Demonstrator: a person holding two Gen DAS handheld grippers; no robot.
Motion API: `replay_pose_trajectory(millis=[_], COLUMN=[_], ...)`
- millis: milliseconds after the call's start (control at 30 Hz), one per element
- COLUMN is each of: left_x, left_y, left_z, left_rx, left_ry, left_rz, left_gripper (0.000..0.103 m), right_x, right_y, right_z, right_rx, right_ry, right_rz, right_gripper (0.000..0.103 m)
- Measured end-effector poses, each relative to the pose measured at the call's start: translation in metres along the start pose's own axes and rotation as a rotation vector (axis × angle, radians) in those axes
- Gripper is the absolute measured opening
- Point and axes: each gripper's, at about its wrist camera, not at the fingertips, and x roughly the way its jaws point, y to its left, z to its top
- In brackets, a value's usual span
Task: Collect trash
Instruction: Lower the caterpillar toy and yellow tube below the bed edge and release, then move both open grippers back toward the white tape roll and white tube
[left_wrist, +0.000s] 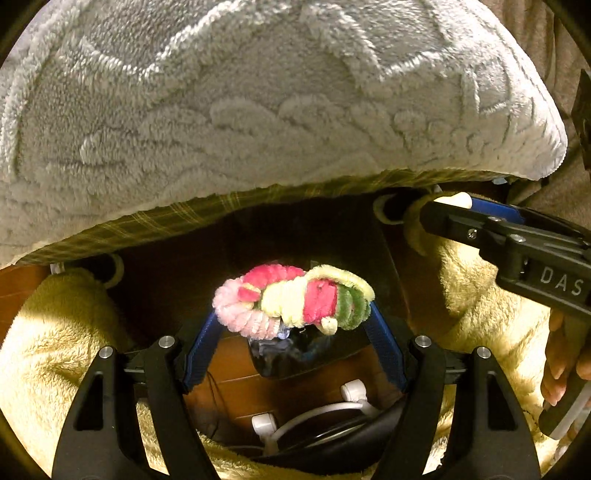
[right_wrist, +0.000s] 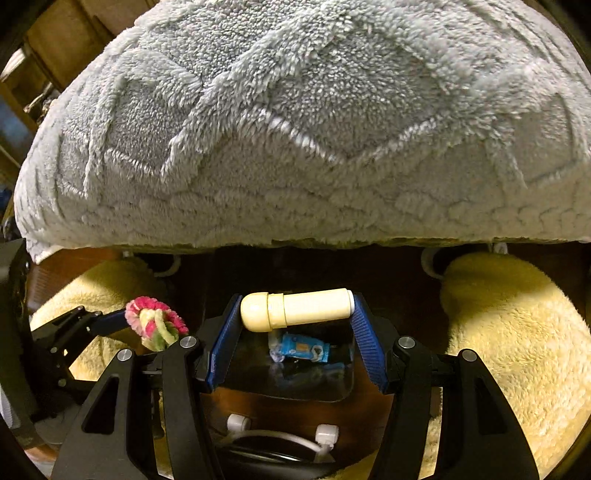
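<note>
My left gripper (left_wrist: 294, 314) is shut on a fuzzy ring of pink, red, yellow and green pipe cleaners (left_wrist: 288, 295), pinched between its blue pads. Right under it sits a small dark bin (left_wrist: 317, 363). In the right wrist view my right gripper (right_wrist: 295, 308) is shut on a cream cylindrical tube (right_wrist: 306, 306) held crosswise by its ends. It hangs over the same dark bin (right_wrist: 332, 384), where a blue wrapper (right_wrist: 303, 349) lies inside. The two grippers are side by side: the ring (right_wrist: 155, 321) shows at the left, the tube (left_wrist: 456, 201) at the upper right.
A thick grey fleece blanket (left_wrist: 258, 110) overhangs the space just beyond the bin. Yellow fluffy cushions (right_wrist: 517, 350) flank it on both sides. White plugs and a cable (left_wrist: 351, 398) lie on the wooden floor (left_wrist: 236, 369) in front. A person's hand (left_wrist: 565, 354) grips the right tool.
</note>
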Motion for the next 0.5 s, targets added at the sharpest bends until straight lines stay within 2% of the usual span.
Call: replay_pose_trajectory(millis=[100, 167, 267, 333, 500], left_x=[0.0, -0.009, -0.021, -0.032, -0.063], left_y=[0.001, 0.006, 0.003, 0.001, 0.001], left_z=[0.0, 0.007, 0.01, 0.011, 0.015], left_rx=[0.001, 0.003, 0.013, 0.022, 0.031], left_ry=[0.008, 0.009, -0.005, -0.028, -0.099], left_rz=[-0.009, -0.005, 0.007, 0.025, 0.064], left_gripper=[0.071, 0.072, 0.075, 0.081, 0.088], right_x=[-0.001, -0.007, -0.018, -0.028, -0.062], right_y=[-0.003, -0.002, 0.0, -0.001, -0.014], right_z=[0.007, 0.01, 0.011, 0.012, 0.018], right_rx=[0.002, -0.001, -0.004, -0.002, 0.032], right_ry=[-0.003, -0.015, -0.04, -0.063, -0.148], right_rz=[0.012, 0.015, 0.01, -0.001, -0.033], right_gripper=[0.063, 0.075, 0.076, 0.08, 0.091])
